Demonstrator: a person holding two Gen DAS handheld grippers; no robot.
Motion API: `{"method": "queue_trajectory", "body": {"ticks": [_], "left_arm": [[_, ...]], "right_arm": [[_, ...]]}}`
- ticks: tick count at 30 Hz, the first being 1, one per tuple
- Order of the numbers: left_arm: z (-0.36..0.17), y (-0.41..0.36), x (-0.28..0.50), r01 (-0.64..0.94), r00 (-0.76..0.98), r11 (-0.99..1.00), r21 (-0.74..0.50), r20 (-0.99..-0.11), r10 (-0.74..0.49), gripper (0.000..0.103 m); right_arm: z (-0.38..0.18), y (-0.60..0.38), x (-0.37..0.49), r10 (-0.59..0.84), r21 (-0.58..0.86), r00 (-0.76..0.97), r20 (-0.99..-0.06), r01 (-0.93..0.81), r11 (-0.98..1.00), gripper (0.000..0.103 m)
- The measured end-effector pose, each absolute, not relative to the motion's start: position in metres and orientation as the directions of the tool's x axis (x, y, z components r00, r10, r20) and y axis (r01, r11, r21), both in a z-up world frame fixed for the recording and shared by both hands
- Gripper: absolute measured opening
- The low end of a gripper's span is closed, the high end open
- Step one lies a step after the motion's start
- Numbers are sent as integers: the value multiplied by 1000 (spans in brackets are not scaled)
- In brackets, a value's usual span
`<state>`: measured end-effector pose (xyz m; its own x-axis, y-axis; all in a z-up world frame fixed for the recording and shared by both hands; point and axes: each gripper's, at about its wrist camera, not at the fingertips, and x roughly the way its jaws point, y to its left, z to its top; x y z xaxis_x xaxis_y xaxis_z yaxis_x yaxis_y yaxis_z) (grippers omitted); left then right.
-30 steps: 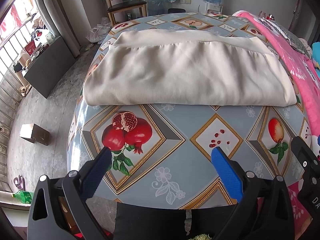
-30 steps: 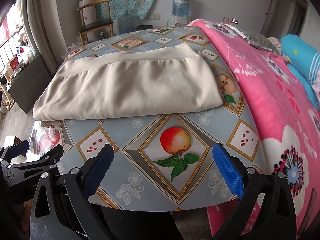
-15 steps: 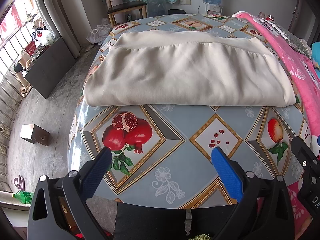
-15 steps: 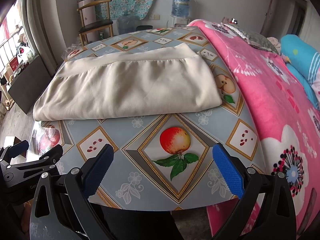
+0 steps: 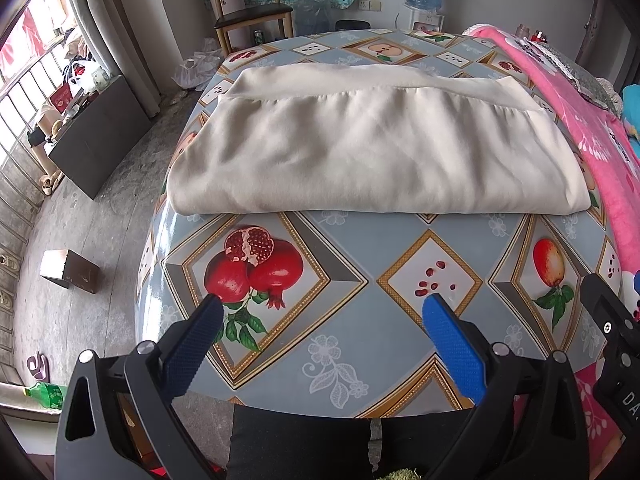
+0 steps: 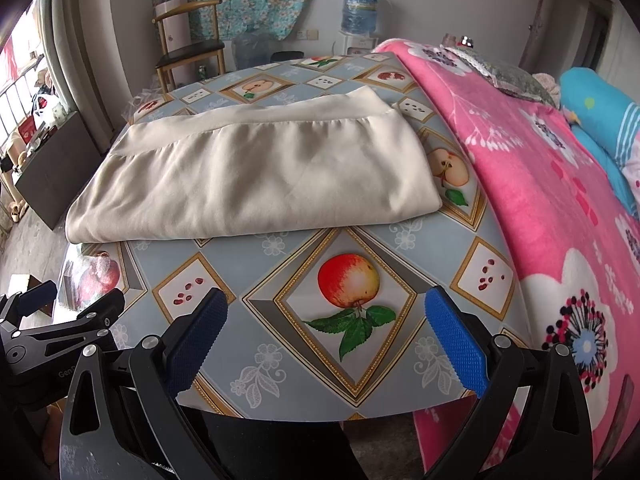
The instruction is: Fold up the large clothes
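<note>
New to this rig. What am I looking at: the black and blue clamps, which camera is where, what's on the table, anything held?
No robot here: a person carries a hand-held gripper in each hand, each with a fisheye camera looking forward along its two blue-padded fingers. One picture is from the left hand-held gripper, the other from the right hand-held gripper. Both are open and hold nothing. Ahead, on a table with a fruit-print tablecloth, lies a folded cream garment. A pink blanket lies to the right.

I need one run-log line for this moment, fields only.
left tool: open, empty | right tool: open, empty | cream garment: folded, flat on table | contact: none
</note>
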<state>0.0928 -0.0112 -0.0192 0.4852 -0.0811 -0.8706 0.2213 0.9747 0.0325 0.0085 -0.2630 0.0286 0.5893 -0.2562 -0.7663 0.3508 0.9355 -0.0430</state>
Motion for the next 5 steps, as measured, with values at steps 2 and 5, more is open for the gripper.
{"method": "queue_trajectory", "body": {"ticks": [2,5], "left_arm": [[-19,-11,93,224,486,974,32,-870,-83,98],[-19,-11,93,224,486,974,33,-870,-82,98]], "right_arm": [[29,-264,7,-255,-41,588,-767,352,935,96],[29,-265,7,-256,-42,588,-767,351,935,96]]}}
